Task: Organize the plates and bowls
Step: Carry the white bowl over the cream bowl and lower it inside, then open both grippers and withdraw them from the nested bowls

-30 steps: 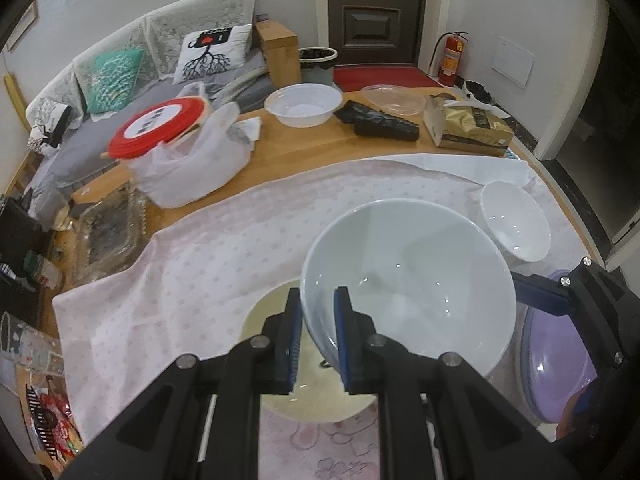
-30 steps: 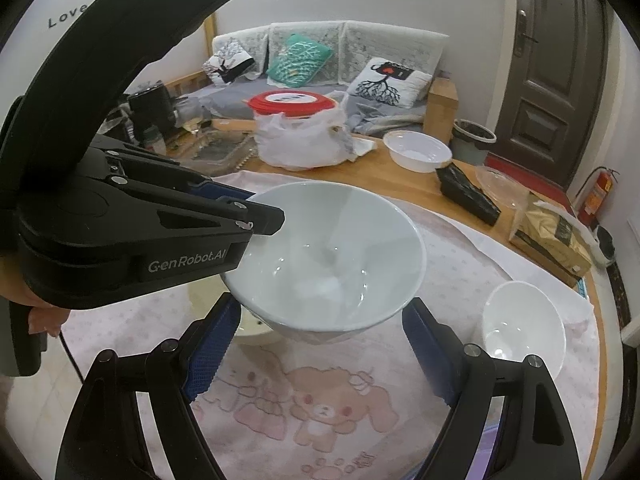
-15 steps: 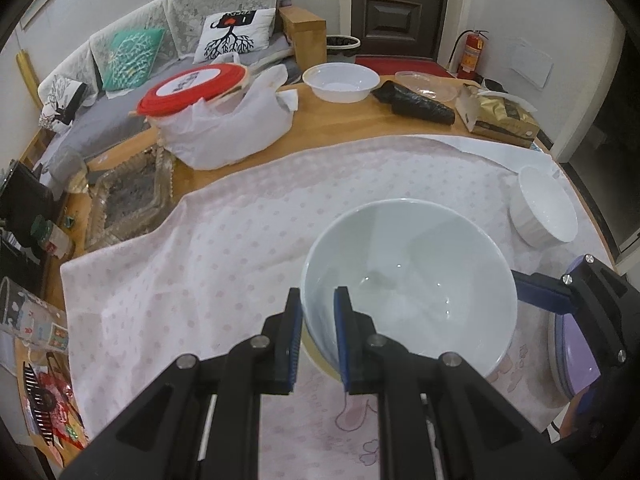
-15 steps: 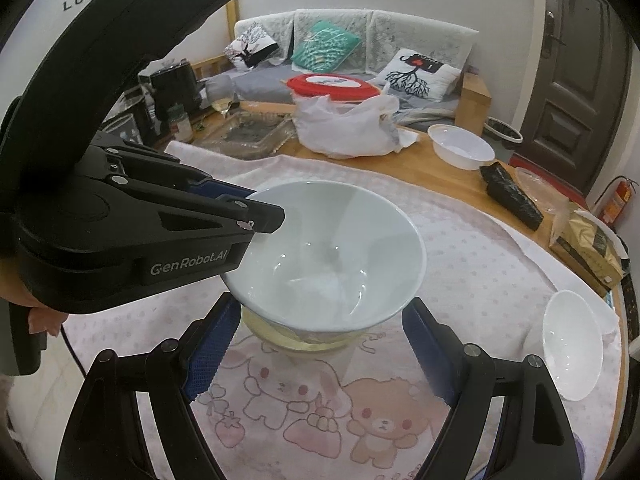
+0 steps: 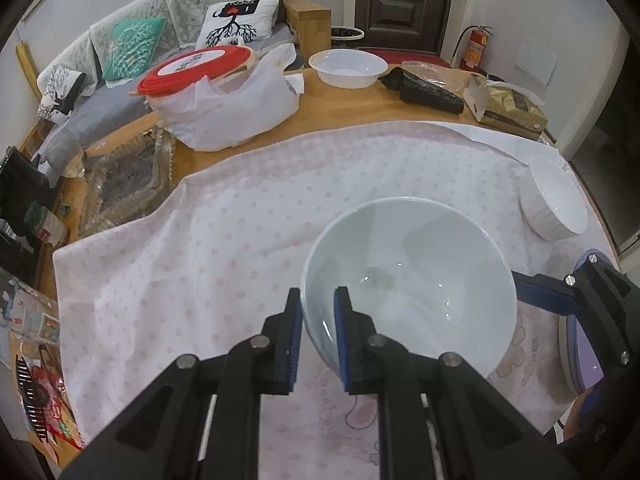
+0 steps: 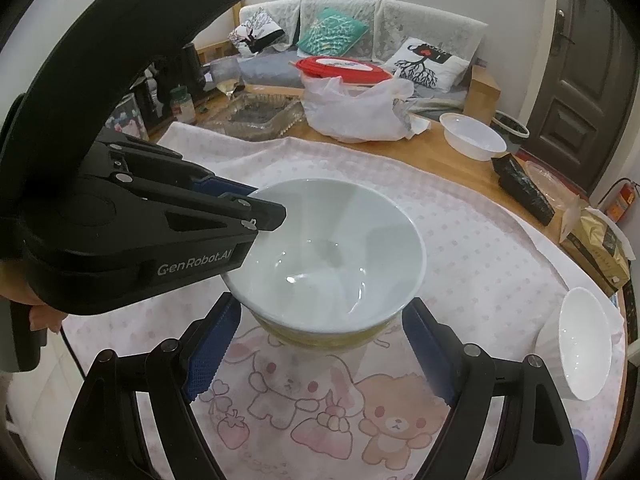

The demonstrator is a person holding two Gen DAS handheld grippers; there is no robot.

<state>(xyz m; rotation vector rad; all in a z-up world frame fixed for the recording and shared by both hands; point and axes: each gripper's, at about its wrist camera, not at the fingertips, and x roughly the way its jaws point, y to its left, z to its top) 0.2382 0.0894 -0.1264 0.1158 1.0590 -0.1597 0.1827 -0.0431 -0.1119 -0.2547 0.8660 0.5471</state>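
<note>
Pink cloth (image 6: 460, 240) covers the table, a small white bowl (image 6: 586, 344) to the right. Left gripper (image 5: 318, 328) pinches the big white bowl's (image 6: 332, 256) rim over a yellowish dish (image 6: 332, 340); right gripper (image 6: 320, 340) straddles it, jaws apart.

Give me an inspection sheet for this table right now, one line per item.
Surface: wooden table, partly covered by a pink dotted cloth with cartoon animals.
Job's things: large white bowl over a yellowish dish; ribbed white bowl on its side; purple plate at the edge.
Clutter: red-lidded container in a plastic bag, glass tray, white plastic bowl, black pouch, gold box.
Grippers: left gripper pinches the large bowl's rim; right gripper open, fingers astride it.
Cables: nothing seen.
Surroundings: sofa with cushions, dark door, fire extinguisher.
</note>
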